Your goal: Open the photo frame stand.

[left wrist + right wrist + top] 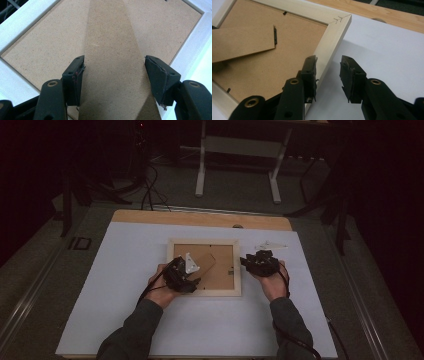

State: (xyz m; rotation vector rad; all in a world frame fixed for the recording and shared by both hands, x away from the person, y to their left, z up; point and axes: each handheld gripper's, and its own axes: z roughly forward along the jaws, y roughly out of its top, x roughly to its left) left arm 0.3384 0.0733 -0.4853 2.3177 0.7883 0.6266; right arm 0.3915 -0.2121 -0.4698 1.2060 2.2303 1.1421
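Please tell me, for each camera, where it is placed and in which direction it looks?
High view: above the person's side, facing forward and down on the table; both forearms, left gripper and right gripper show.
Left gripper view: rides the left gripper, looking along its jaws at the stand.
Right gripper view: rides the right gripper, facing the frame.
All share the frame.

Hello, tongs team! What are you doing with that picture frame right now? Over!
Left tongs open around the cardboard stand. Right tongs open, straddling the picture frame right rail. Frame face-down on white mat. Nothing blocking.
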